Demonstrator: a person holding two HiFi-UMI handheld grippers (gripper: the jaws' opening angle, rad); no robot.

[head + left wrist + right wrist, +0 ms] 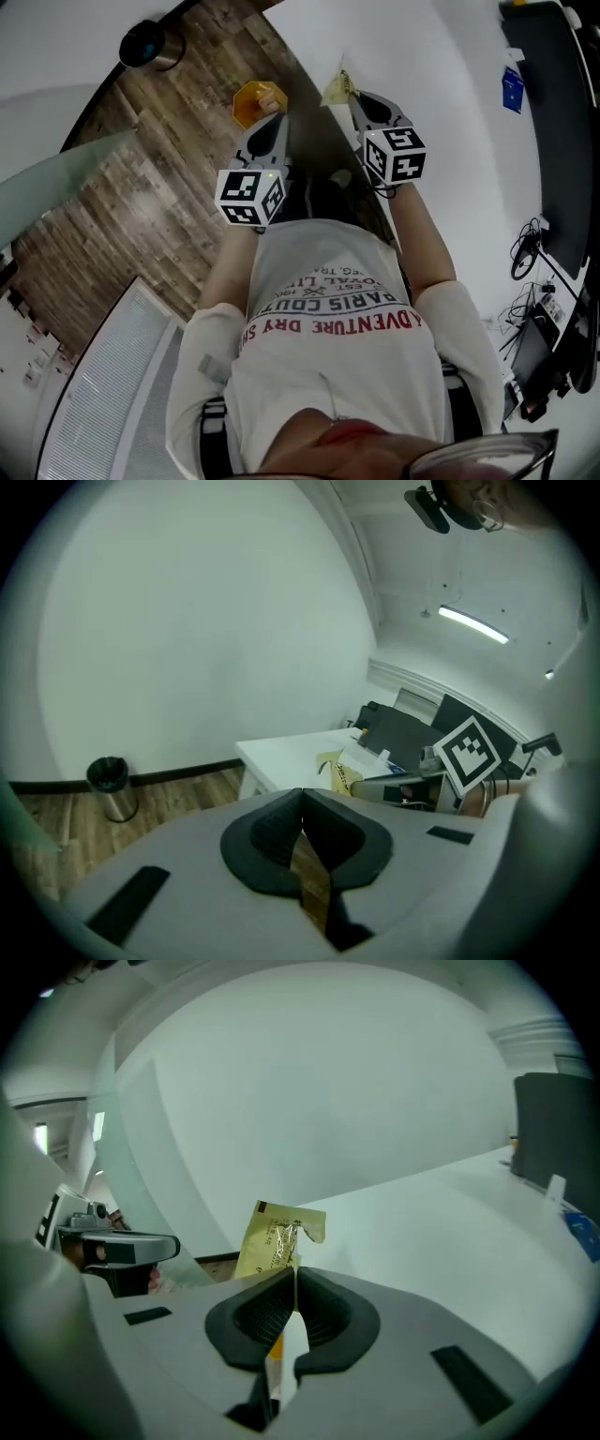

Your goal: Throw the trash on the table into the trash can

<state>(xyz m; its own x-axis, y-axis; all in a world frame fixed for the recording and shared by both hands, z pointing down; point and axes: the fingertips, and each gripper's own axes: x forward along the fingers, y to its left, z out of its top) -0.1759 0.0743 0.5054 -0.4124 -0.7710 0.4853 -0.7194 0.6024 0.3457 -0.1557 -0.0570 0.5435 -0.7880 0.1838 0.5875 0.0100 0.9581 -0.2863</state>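
Yellow wrapper sits clamped in my right gripper for carry to trash can, upper left in head view; left gripper closed & empty.

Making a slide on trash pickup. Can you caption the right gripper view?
Right gripper shut on a yellow packet, white table behind.

I read bright, even indoor light. Ceiling strip lamp blows out slightly. White table nearly washes out. Dark shadow on wood floor beside table edge. Strong fisheye bending, black vignette in corners of both gripper views. Near foreground soft.
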